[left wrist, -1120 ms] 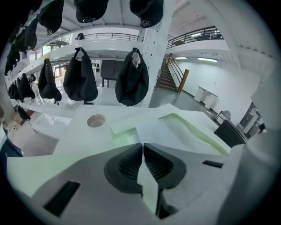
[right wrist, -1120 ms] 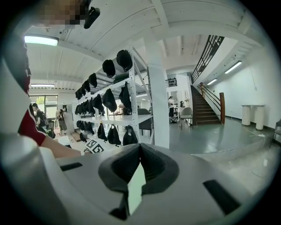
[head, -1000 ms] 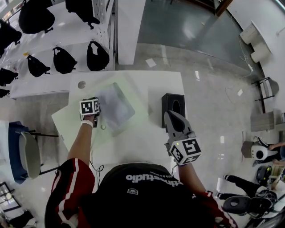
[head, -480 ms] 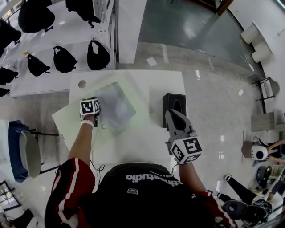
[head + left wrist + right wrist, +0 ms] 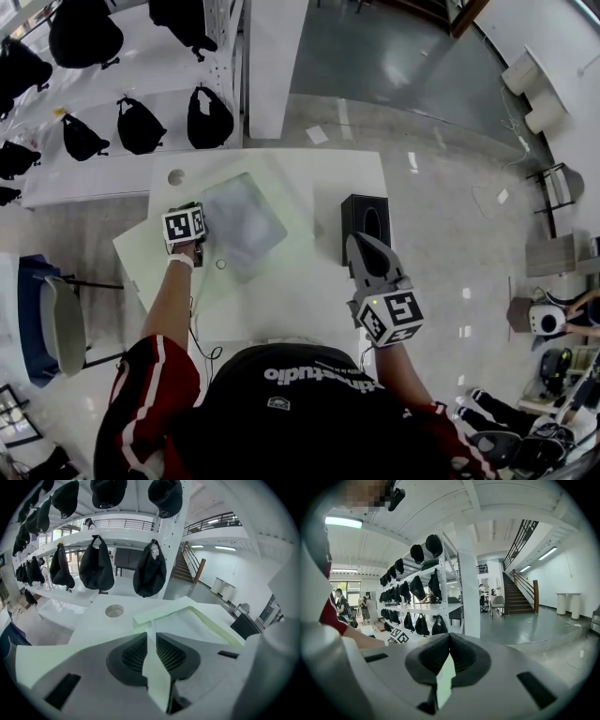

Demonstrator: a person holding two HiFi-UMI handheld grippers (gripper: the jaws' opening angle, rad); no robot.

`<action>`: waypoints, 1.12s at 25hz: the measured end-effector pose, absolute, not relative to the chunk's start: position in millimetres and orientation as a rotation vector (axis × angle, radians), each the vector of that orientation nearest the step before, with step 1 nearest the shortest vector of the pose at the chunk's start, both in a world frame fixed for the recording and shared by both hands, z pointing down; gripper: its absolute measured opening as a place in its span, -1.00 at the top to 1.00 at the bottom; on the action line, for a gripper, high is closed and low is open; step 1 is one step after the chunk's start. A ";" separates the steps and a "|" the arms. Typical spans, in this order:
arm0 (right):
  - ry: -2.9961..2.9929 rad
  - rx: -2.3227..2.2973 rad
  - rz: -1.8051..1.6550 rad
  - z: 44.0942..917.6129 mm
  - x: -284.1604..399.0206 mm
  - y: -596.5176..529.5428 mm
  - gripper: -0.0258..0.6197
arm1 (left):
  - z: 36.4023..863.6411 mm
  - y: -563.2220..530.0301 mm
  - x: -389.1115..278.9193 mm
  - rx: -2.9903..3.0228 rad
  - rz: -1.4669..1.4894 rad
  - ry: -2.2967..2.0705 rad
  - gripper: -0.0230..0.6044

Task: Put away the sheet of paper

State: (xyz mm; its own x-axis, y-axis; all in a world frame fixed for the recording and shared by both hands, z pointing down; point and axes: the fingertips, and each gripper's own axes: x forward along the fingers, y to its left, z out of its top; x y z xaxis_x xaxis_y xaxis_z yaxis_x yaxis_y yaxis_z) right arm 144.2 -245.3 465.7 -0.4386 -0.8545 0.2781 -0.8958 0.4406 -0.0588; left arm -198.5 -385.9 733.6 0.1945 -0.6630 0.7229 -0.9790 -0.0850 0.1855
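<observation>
The left hand-held gripper (image 5: pixel 151 637), its jaws just parted to a narrow gap and pinching nothing, sits at the 9 o'clock edge of the sheet of paper (image 5: pixel 242 223). It should back straight off so the sheet keeps flat on the pale green folder (image 5: pixel 141 258) (the right hand-held gripper (image 5: pixel 361 248) hangs clenched, empty). The white surface (image 5: pixel 347 173) also bears a black box (image 5: pixel 364 223) at 3 o'clock, with shelves of black bags (image 5: pixel 136 127) at 11.

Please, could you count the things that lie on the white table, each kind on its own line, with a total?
Pale green folder: 1
Grey sheet: 1
Black box: 1
Small ring: 1
Total: 4
</observation>
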 end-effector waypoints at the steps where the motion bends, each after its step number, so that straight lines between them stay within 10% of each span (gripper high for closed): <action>1: -2.483 1.533 0.288 464.9 144.0 -243.6 0.92 | 730.9 -384.5 -198.2 1.826 0.611 -1.539 0.78; 28: -2.499 1.633 0.394 463.7 128.9 -209.4 0.92 | 642.8 -292.8 -204.0 1.993 0.388 -1.577 0.78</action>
State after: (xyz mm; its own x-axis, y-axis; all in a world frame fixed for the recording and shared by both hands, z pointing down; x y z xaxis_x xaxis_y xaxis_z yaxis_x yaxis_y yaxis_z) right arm 128.9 -209.4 463.7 -0.4056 -0.8792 0.2498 -0.9134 0.3800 -0.1458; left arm -204.0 -292.8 642.8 0.2653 -0.7940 0.5469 -0.9571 -0.1485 0.2488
